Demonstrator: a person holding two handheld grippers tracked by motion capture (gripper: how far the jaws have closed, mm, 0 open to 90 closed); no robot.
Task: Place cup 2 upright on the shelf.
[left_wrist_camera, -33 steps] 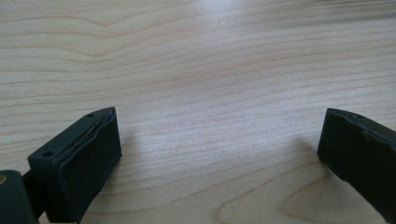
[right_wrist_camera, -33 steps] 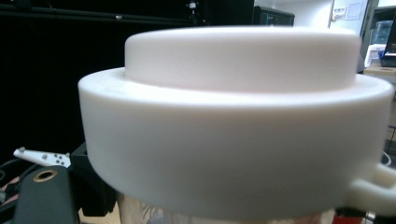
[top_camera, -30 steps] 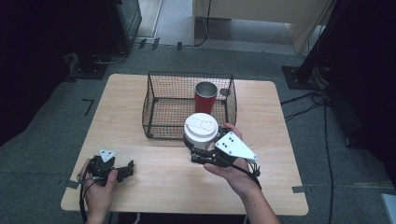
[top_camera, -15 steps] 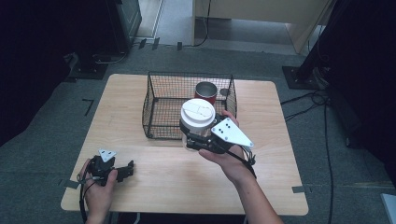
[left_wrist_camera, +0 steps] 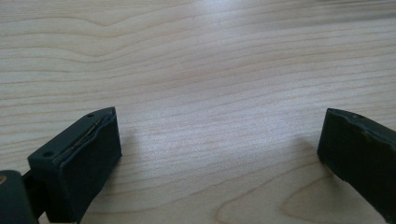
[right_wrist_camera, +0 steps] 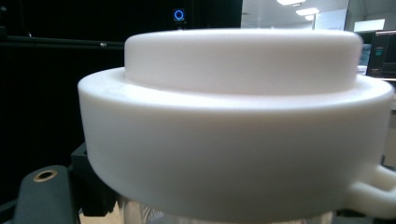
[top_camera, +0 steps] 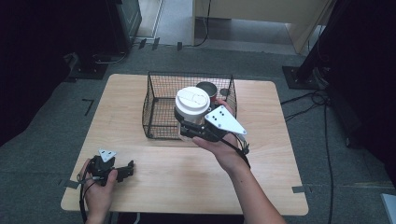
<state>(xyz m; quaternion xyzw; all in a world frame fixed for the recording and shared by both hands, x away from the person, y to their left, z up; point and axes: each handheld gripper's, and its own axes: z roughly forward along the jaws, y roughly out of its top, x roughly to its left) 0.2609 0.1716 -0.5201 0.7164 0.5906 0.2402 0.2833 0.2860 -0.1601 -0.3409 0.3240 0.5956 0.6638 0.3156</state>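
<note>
red cup [top_camera: 207, 89] (inside basket), wooden table [top_camera: 140, 98]

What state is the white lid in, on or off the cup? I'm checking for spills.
On: the white lid caps the cup held upright in the right gripper.

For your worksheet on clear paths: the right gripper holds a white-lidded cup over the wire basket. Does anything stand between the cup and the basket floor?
Partly. A red cup stands in the basket's far right corner, close behind the white-lidded cup in the right gripper. The basket's left part looks free.
</note>
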